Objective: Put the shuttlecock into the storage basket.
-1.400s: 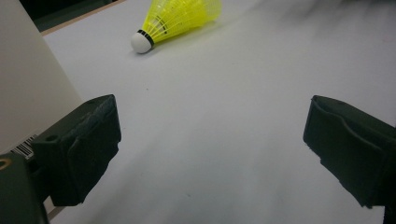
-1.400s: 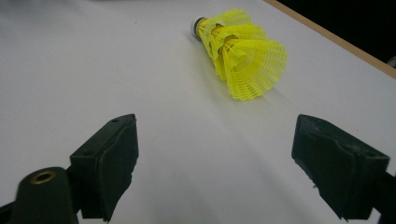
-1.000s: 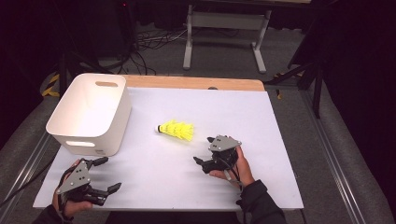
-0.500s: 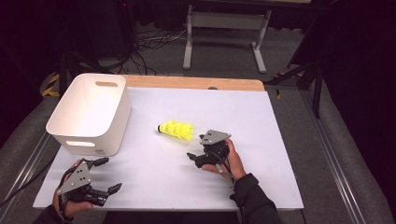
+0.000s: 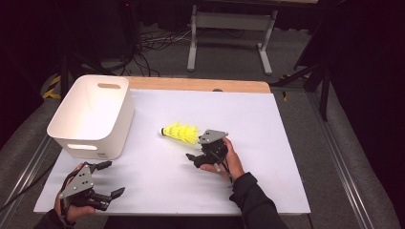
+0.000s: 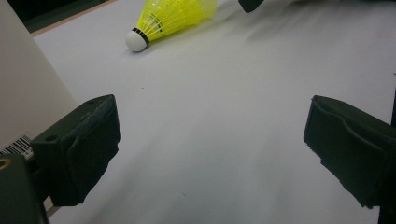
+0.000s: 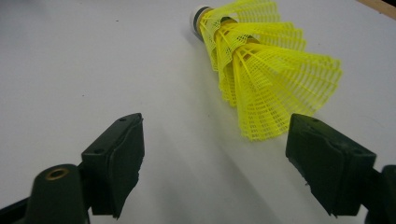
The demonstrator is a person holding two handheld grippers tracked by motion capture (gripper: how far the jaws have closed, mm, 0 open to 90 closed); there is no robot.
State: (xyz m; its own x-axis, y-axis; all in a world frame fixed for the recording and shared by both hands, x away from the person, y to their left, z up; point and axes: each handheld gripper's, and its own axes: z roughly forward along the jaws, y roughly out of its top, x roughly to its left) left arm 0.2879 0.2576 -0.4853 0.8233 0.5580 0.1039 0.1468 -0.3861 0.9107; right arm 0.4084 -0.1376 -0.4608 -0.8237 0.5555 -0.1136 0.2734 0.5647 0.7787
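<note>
Bin (image 5: 93, 114) sits left of shuttlecocks (image 5: 180, 132).

The shuttlecock (image 7: 261, 70) looks like plastic: a bright yellow skirt of fine open mesh with thin ribs, faintly glossy, and a smooth white cap (image 6: 135, 41) ringed by a dark band. The surface (image 5: 267, 124) is covered in a smooth, matt white sheet like paper, with a strip of bare light wood (image 5: 200, 85) along its far edge. The bin (image 5: 95, 114) is smooth white plastic with a soft sheen and carries a printed barcode label (image 6: 16, 144). The fingers (image 7: 116, 154) are matt black with a slightly rough, grainy face and worn edges.
</note>
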